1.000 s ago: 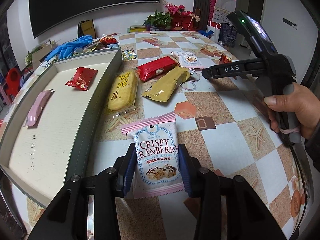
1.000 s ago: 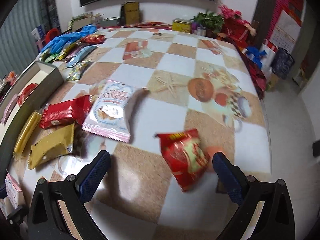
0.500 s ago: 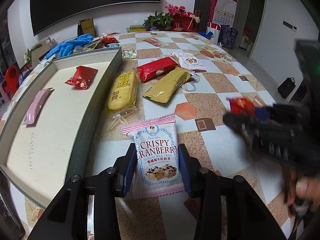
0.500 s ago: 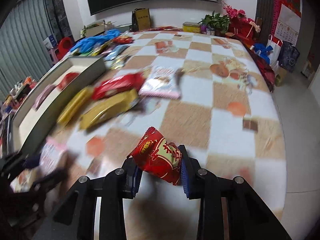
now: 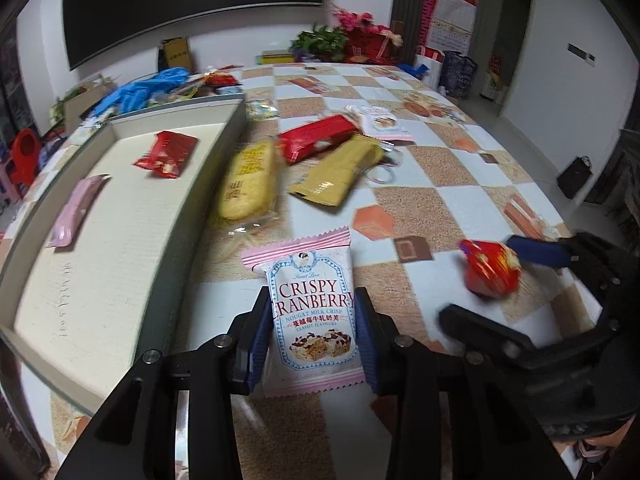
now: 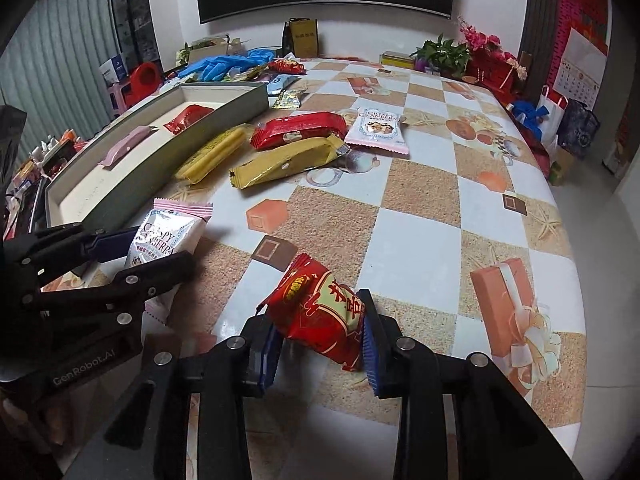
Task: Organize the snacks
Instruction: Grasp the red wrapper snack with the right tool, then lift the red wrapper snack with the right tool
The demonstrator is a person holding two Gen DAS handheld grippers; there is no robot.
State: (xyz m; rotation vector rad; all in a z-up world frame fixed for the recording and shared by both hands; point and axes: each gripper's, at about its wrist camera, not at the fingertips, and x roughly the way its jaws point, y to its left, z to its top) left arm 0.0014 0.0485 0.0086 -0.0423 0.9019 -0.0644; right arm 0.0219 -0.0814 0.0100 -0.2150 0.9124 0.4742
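1. Left wrist view: the left gripper (image 5: pixel 313 330) has its fingers pinched on a pink cranberry packet (image 5: pixel 310 312), bottom center. The gray tray (image 5: pixel 192 224) fills the left side, with a small red packet (image 5: pixel 167 155) and a pink bar (image 5: pixel 76 210) lying inside. Lower right, the right gripper (image 5: pixel 496 280) holds a red pouch (image 5: pixel 491 268), kinda blurry.
2. Right wrist view: the right gripper's fingers are clamped on that red pouch (image 6: pixel 320 316), bottom center. The cranberry packet (image 6: pixel 166 236) is at mid left, just beside the tray's near end. Loose snacks lie up the checkered table (image 6: pixel 420 220): yellow pack (image 6: pixel 286 162), red pack (image 6: pixel 300 130).

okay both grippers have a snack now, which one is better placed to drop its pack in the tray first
Left. The left gripper, shut on the cranberry pack, sits right beside the tray wall. The right gripper, shut on the red pack, is farther out on the table, with the left gripper between it and the tray.
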